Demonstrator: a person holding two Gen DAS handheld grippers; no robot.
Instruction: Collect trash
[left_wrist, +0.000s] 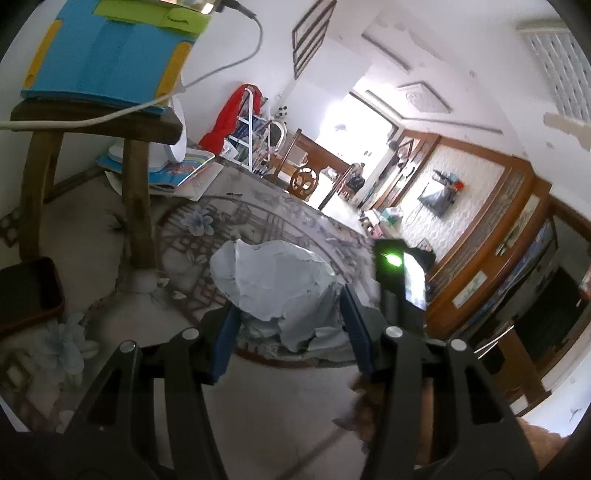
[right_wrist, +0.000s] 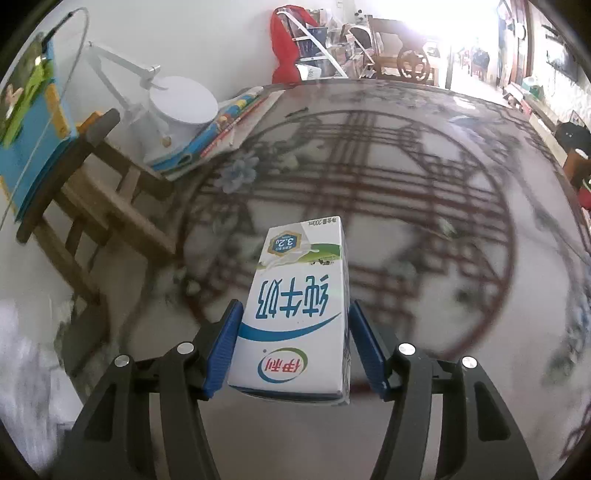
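My left gripper (left_wrist: 290, 317) is shut on a crumpled ball of pale paper (left_wrist: 275, 284), held above the patterned table (left_wrist: 258, 218); both blue pads press its sides. My right gripper (right_wrist: 293, 325) is shut on a white and blue milk carton (right_wrist: 295, 314), which lies upside down between the blue pads, above the table (right_wrist: 424, 206). The other gripper (left_wrist: 400, 273) shows as a black body with a green light at the right of the left wrist view.
A small wooden stool (left_wrist: 92, 122) carrying a blue and green toy board (left_wrist: 107, 55) stands on the table's left. A white desk lamp (right_wrist: 181, 107) and picture books (right_wrist: 221, 125) lie behind it. A dark phone (left_wrist: 26, 291) lies at the left edge.
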